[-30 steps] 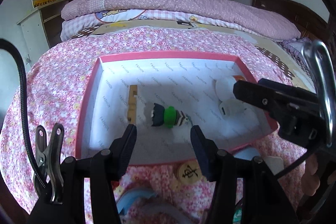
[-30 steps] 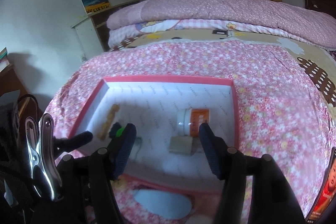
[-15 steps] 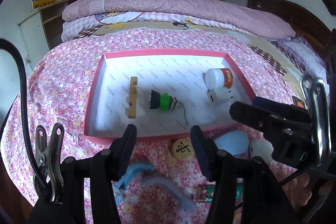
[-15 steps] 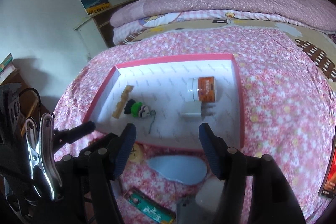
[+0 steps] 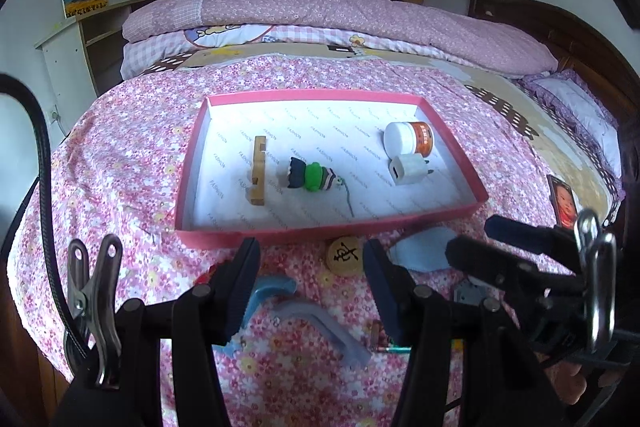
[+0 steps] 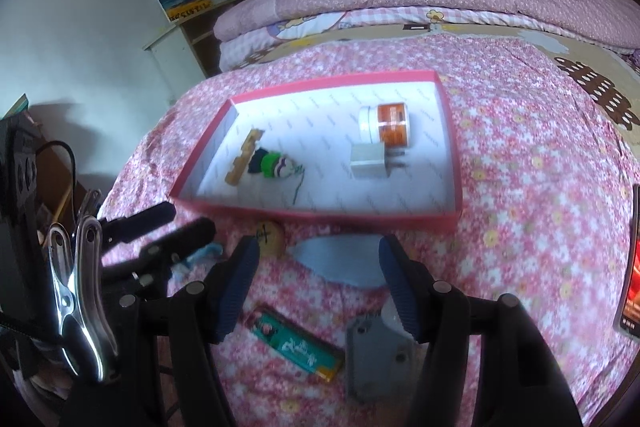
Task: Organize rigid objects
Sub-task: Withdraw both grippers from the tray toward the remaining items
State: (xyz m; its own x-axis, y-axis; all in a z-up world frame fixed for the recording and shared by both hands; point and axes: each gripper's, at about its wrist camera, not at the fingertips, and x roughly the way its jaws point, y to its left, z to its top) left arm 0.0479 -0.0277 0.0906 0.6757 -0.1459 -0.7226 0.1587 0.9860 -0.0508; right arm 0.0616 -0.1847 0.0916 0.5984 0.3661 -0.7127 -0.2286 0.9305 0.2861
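I held the left gripper (image 5: 310,283) and right gripper (image 6: 316,277) with jaws apart, nothing between them. The pink tray (image 5: 328,229) sat at twelve o'clock; the wooden chess piece (image 5: 345,254) lay just outside its near wall.

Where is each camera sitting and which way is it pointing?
Left wrist: on the left tool, angled down at the pink tray on the bed; the right tool and fingers show at right.
Right wrist: on the right tool, facing the same tray; the left tool shows at left.
Both share the tray, orange jar and wooden disc.
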